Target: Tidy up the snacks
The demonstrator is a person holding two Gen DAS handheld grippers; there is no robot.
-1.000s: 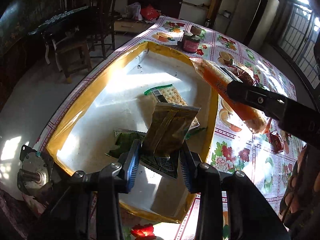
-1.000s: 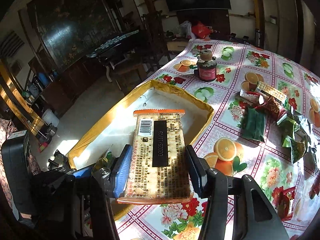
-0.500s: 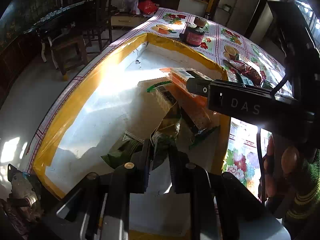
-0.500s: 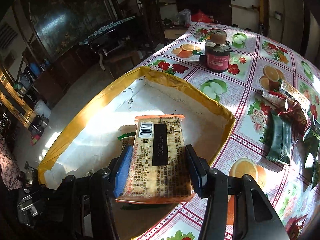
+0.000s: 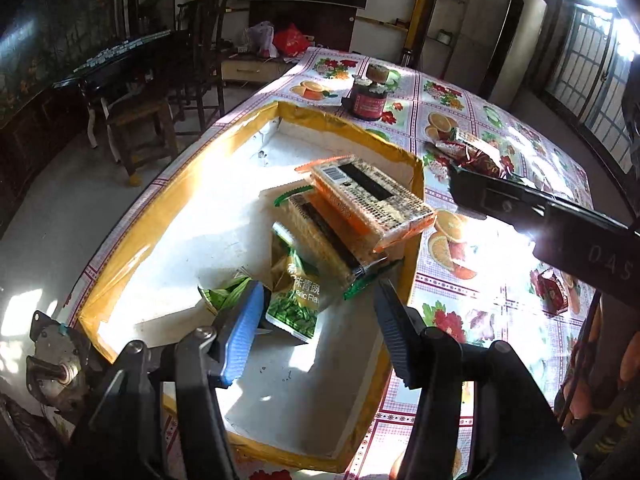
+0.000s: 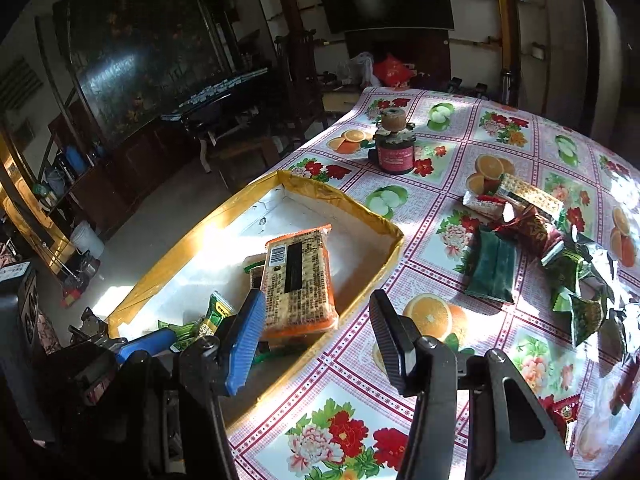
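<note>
Orange cracker pack (image 6: pixel 298 280): lies flat, barcode side up, inside the yellow-rimmed tray (image 6: pixel 344 200). In the right wrist view its long axis runs from the lower centre of the frame toward the upper centre, barcode end farthest from the camera; in the left wrist view it runs from upper left to lower right.

The pack rests on a second cracker pack (image 5: pixel 324 236) with green end seals, which lies along much the same line.

Green pea packet (image 5: pixel 298 292): leans against the lower end of the stacked packs, printed face toward the left wrist camera. A further green wrapper (image 5: pixel 224 294) lies just beside it; its contents cannot be read clearly.

Left tool (image 5: pixel 316 324): jaws have just been opening and stand apart, clear of the pea packet.

Right tool (image 6: pixel 316 328): jaws parted, nothing between them, the orange pack lying free beyond the blue pad.

Table (image 6: pixel 436 184): floral oilcloth; loose snack packets (image 6: pixel 532 236) heaped at right of frame, a dark jar (image 6: pixel 394 148) beyond the tray.
</note>
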